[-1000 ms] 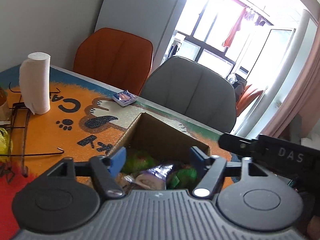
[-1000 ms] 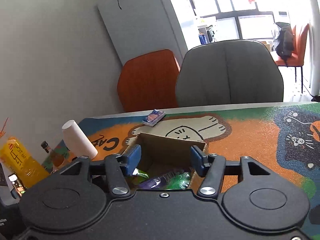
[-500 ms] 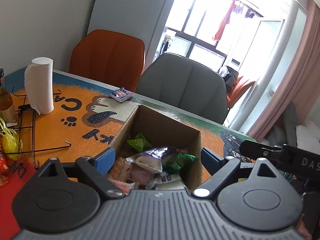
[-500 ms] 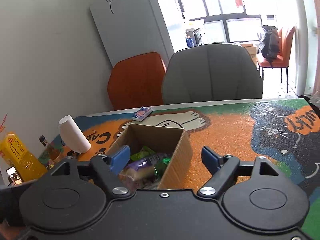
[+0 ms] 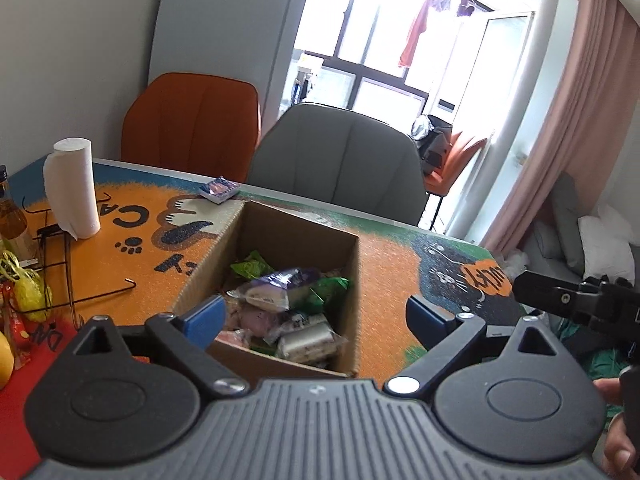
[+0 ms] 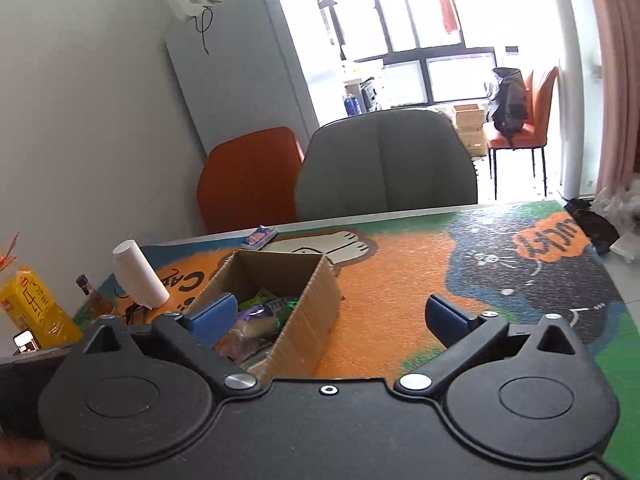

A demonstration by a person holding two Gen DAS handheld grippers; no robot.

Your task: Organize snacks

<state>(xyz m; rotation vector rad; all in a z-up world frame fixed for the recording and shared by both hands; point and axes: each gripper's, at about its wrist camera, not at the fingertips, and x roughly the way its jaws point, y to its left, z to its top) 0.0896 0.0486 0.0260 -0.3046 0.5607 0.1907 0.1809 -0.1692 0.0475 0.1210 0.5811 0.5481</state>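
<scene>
— Snacks fill the cardboard box (image 5: 280, 276) at the middle of the table (image 5: 384, 276): a purple-and-white wrapper lies on top, with green packets (image 5: 252, 266) beside and behind it. What step is this?

— My guess is that it falls between picks. The left gripper (image 5: 314, 316) hangs above the near rim of the box, jaws wide and holding nothing. The right gripper (image 6: 332, 318) is also spread wide and empty, one finger over the box, the other over the bare mat.

— And next?

— One small blue packet (image 5: 219, 190) sits loose on the far edge of the table, well apart from the box. If it counts as a snack, fetching it means a long reach past the box, then closing on a thin, flat packet.

— Any writing?

— The mat shows "CA" in big dark letters near the paper towel roll (image 5: 72, 188) and "LUCKY" on an orange burst (image 6: 550, 240). The yellow carton (image 6: 34, 304) at the left has red characters I cannot read.
</scene>
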